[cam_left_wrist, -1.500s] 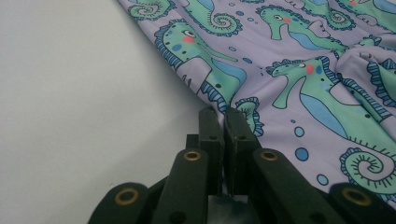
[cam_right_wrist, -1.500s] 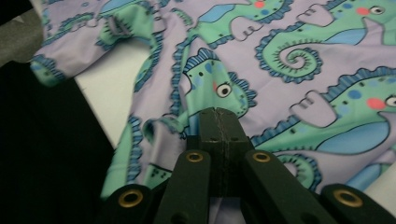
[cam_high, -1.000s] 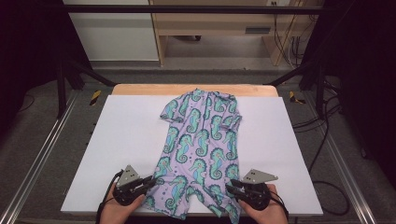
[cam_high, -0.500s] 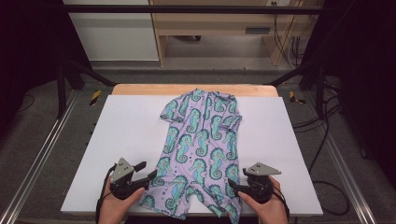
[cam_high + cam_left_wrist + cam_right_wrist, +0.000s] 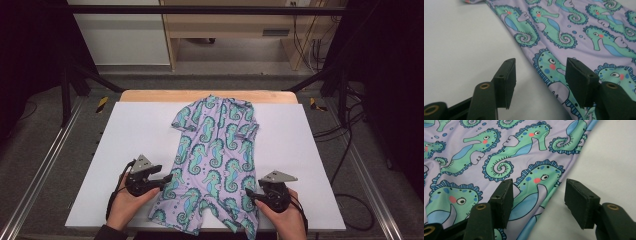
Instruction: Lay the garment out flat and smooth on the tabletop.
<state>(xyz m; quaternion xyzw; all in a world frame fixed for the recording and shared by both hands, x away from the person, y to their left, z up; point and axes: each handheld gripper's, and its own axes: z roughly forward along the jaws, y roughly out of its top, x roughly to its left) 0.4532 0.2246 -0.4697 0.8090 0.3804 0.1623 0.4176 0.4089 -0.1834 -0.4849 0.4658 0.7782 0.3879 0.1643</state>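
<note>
A seahorse-print romper (image 5: 215,165) lies flat on the white table (image 5: 135,135).

High view overhead, gripper views close (sharing romper (image 5: 215,160))

White table top (image 5: 125,165) on wooden board (image 5: 150,95); pale wooden cabinet (image 5: 225,30) behind; black cables (image 5: 350,130) on floor at right.

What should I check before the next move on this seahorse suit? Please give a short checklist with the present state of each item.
1. Left gripper open, after just opening: ok; nothing between its pads.
2. Right gripper open: ok; jaws just closed a little, pads not pressing cloth.
3. Both grippers beside the suit edges, one each side: ok.
4. Suit lies flat on the white board: mostly ok; slight wrinkles near the legs.
5. Suit fully on the board: not ok; one leg reaches the near edge.
6. Cables free of the cloth: ok.
</note>
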